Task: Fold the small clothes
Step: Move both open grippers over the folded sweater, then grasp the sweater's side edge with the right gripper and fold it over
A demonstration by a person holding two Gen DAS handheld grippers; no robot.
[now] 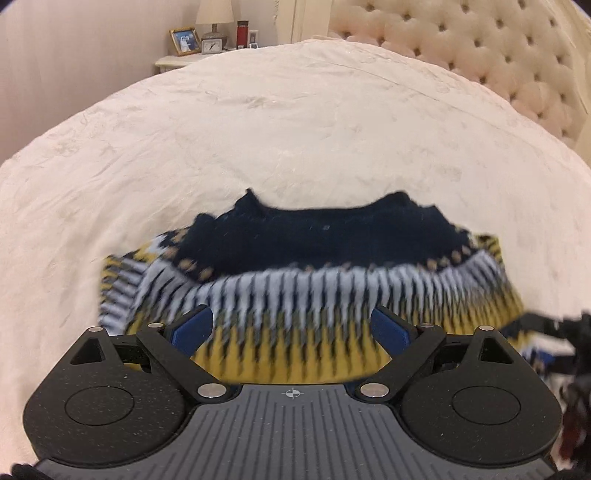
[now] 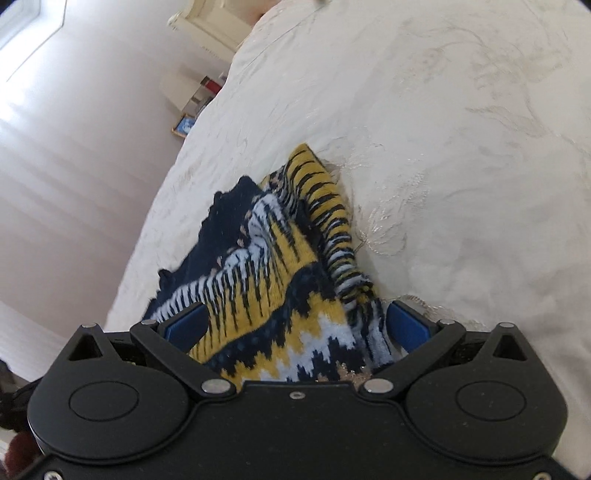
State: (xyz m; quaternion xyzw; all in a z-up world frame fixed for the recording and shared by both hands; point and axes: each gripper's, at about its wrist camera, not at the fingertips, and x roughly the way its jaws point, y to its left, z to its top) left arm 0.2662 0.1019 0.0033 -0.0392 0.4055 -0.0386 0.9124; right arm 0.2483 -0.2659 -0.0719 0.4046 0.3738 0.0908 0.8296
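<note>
**Both tools spread over the sweater**

I see my left tool [image 1: 291, 325] with its blue pads spread wide; the patterned sweater [image 1: 314, 280] lies on the bed [image 1: 258, 129] just ahead and between them. My right tool [image 2: 295, 325] is also spread, the sweater [image 2: 280, 280] bunched between its pads, unpinched.

Domestic bedroom. Indicated by: bed [image 1: 295, 122] with cream embossed bedspread; tufted, buttoned upholstered headboard [image 1: 491, 48]; cream nightstand [image 1: 173, 62] against plain pale wall, carrying table lamp [image 1: 214, 16], framed photograph [image 1: 184, 40], small analogue clock [image 1: 212, 45] and red bottle [image 1: 242, 34]
</note>
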